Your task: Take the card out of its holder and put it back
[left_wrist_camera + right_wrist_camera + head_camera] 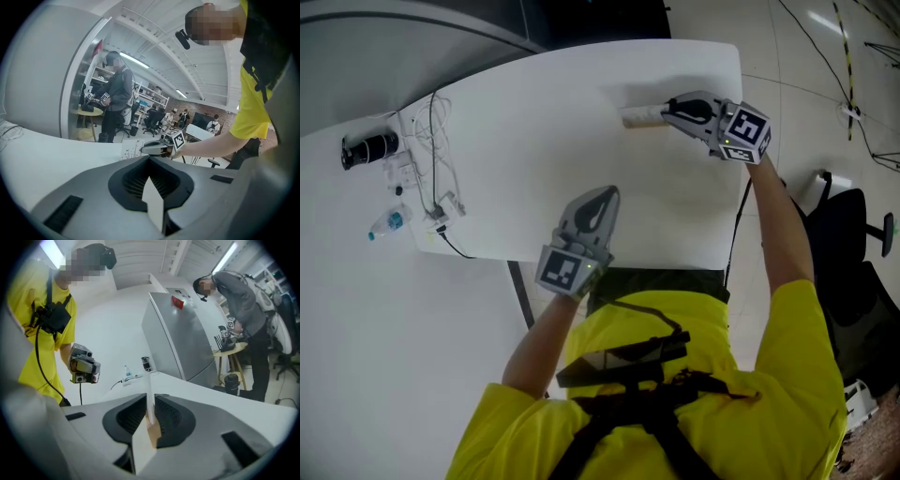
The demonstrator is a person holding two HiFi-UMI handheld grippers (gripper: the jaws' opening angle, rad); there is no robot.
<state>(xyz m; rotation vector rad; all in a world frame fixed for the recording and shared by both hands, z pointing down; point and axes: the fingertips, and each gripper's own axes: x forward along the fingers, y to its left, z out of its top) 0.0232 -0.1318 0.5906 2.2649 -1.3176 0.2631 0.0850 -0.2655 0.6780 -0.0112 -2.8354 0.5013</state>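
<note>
The card (131, 150) is a thin white sheet printed with fine dark line drawings, too small to read. It stands upright on its edge. In the right gripper view it shows edge-on as a pale strip (149, 390). Its long axis runs left to right across the upper right of the head view, where a pale bar, the holder (639, 117), lies on the white table (534, 141) along the same line.

The right gripper (667, 111) meets the holder's right end. Its jaws are slightly parted with the card's end in the gap, loose rather than clamped. Its cube bears black square markers.

The left gripper (605, 192) hangs at lower centre over the table's near edge, clenched on nothing, pointing up the frame.
</note>
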